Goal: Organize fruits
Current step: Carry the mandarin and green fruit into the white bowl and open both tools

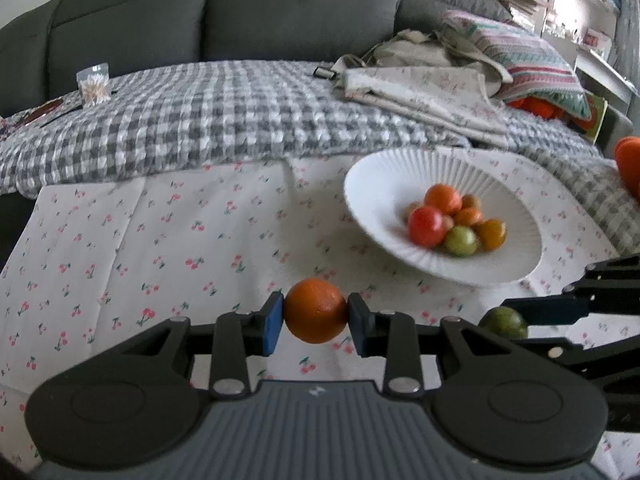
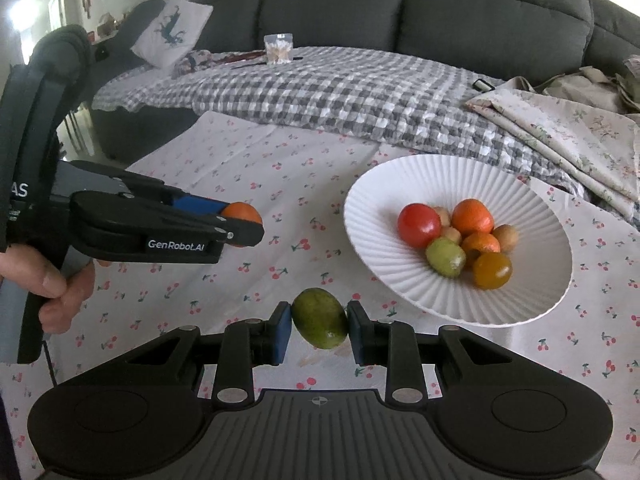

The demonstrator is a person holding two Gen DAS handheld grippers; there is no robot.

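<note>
My left gripper [image 1: 316,322] is shut on an orange fruit [image 1: 315,310], held above the cherry-print cloth. In the right wrist view that same gripper [image 2: 244,226] comes in from the left with the orange fruit [image 2: 242,213] at its tip. My right gripper [image 2: 319,328] is shut on a green oval fruit [image 2: 320,317], also lifted off the cloth; the green fruit [image 1: 503,321] shows at the left wrist view's right. A white ribbed plate [image 2: 400,184] to the right holds several small fruits: red, orange, green and brownish ones.
A grey checked blanket [image 1: 192,120] lies behind the cherry-print tablecloth [image 1: 160,240], with a dark sofa [image 1: 240,12] beyond. Folded floral fabric [image 1: 420,88] and a striped cushion [image 1: 532,60] sit at the back right. A small clear packet [image 1: 94,84] stands at the back left. A hand [image 2: 52,280] grips the left handle.
</note>
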